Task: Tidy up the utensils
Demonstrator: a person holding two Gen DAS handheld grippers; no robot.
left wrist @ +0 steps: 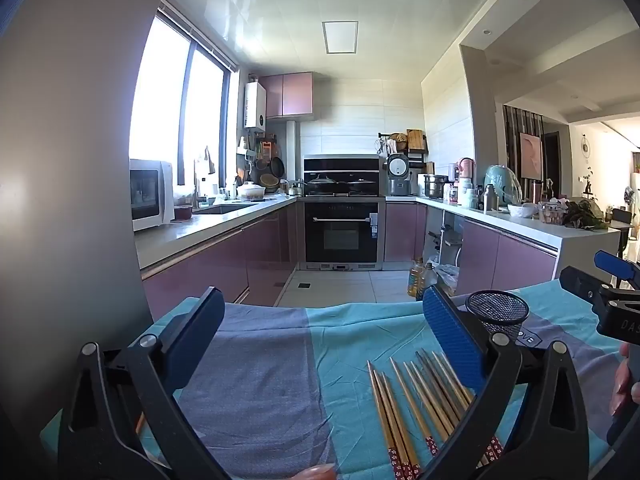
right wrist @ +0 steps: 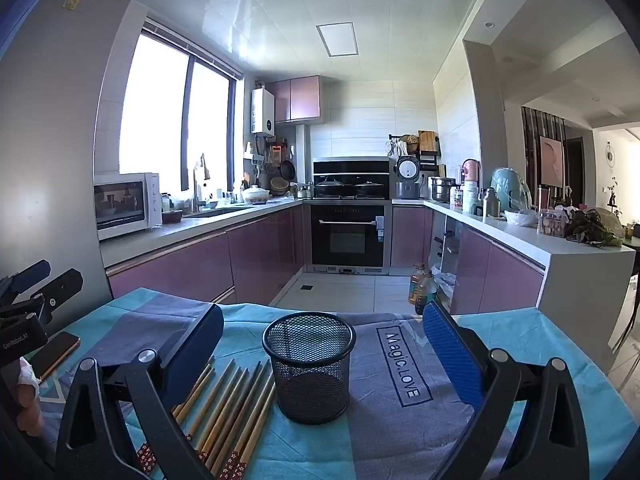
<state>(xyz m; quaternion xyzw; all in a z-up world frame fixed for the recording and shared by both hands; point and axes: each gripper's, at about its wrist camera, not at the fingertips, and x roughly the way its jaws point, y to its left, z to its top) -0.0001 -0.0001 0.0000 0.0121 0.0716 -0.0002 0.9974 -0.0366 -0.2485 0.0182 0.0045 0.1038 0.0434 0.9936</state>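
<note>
Centrally, a black mesh cup [right wrist: 309, 368] stands upright on a table covered by a teal and grey cloth [right wrist: 520, 344]; all positions below are given relative to this cup. Just beside the cup, on its left in the right wrist view, a row of bamboo chopsticks [right wrist: 228, 408] lies flat on the cloth, roughly parallel, the nearest stick close to or touching the cup's base; which cannot be told. Their red patterned ends point toward the cameras and their tips point away. The cup appears to hold nothing. The right gripper [right wrist: 322, 344] is held over the cloth with its jaws spread wide apart, one blue pad on either side of the cup and neither touching it; nothing is gripped. The left gripper [left wrist: 320, 330] sits to the left of the cup, likewise with jaws spread wide and gripping nothing; in the left wrist view its right-hand finger overlaps the chopsticks [left wrist: 420, 400], with the cup [left wrist: 497, 314] showing beyond that finger. Whether that finger touches the sticks cannot be told. Printed lettering reading "Magic.LOVE" [right wrist: 404, 364] lies on the cloth just to the right of the cup. A dark phone [right wrist: 56, 354] rests on the cloth well to the left of the cup, beyond the chopsticks. Behind the cup, past the table's far edge, stands a built-in oven [right wrist: 348, 236] among purple cabinets.
</note>
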